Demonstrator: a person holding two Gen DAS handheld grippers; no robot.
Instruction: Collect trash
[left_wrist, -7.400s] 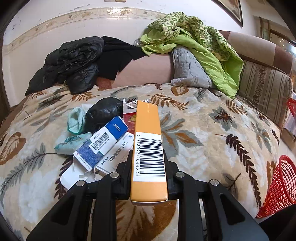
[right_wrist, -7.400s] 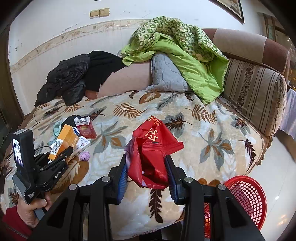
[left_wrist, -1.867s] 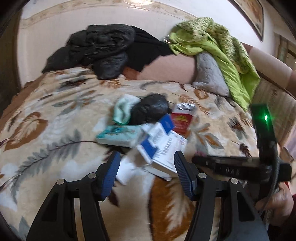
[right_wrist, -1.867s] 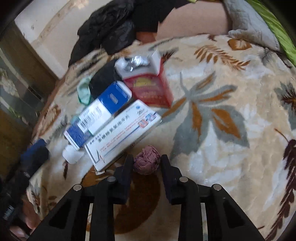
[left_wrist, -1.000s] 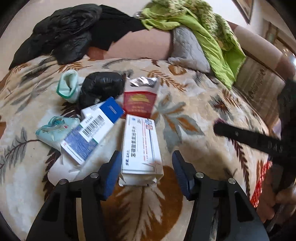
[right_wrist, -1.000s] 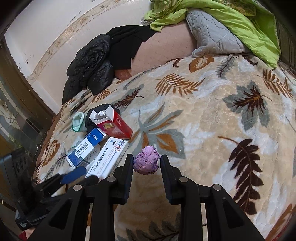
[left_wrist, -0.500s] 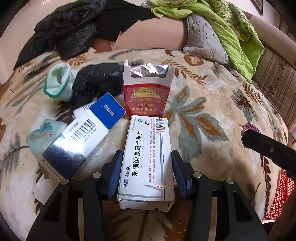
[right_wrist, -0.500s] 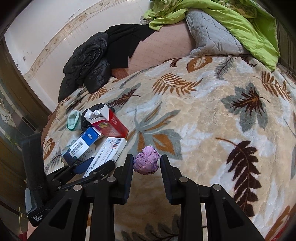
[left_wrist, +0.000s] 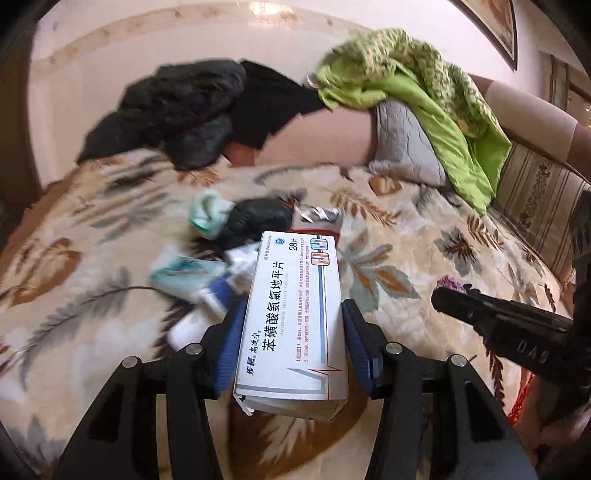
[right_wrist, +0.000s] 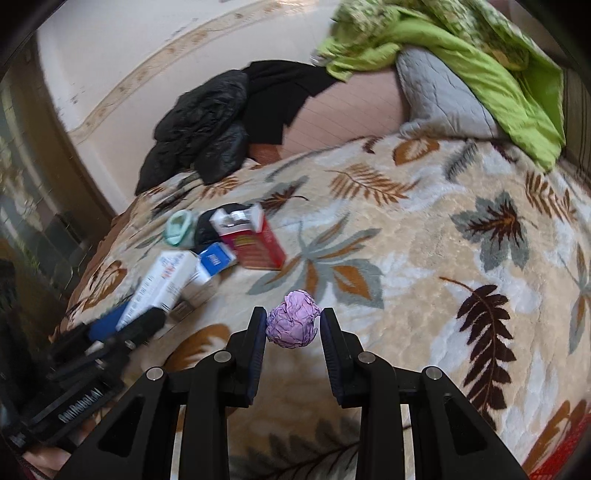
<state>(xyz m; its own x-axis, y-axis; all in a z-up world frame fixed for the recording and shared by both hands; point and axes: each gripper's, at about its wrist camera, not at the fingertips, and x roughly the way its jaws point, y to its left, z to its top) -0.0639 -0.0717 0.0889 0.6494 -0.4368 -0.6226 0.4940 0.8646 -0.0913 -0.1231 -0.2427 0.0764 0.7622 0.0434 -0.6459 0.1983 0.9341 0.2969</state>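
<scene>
My left gripper (left_wrist: 291, 332) is shut on a white medicine box (left_wrist: 295, 317) and holds it above the leaf-patterned blanket (left_wrist: 399, 229). In the right wrist view the same white box (right_wrist: 162, 284) shows at the left between the left gripper's blue pads. My right gripper (right_wrist: 293, 328) is shut on a crumpled purple paper ball (right_wrist: 293, 323), lifted over the blanket. That purple ball (left_wrist: 452, 284) peeks past the right gripper's black finger in the left wrist view. Left on the bed are a red carton (right_wrist: 255, 236), a blue-and-white box (right_wrist: 212, 264), a black bag (left_wrist: 255, 218) and a pale green wad (left_wrist: 208, 212).
Black jackets (left_wrist: 173, 107) and a green quilt (left_wrist: 436, 96) over a grey pillow (left_wrist: 402, 147) lie at the bed's head. A striped cushion (left_wrist: 535, 199) lines the right side. A red basket's rim (right_wrist: 565, 461) shows at the lower right.
The left gripper closed on the white medicine box and lifted it off the blanket, away from the other trash. The right gripper kept the purple ball and shifted a little.
</scene>
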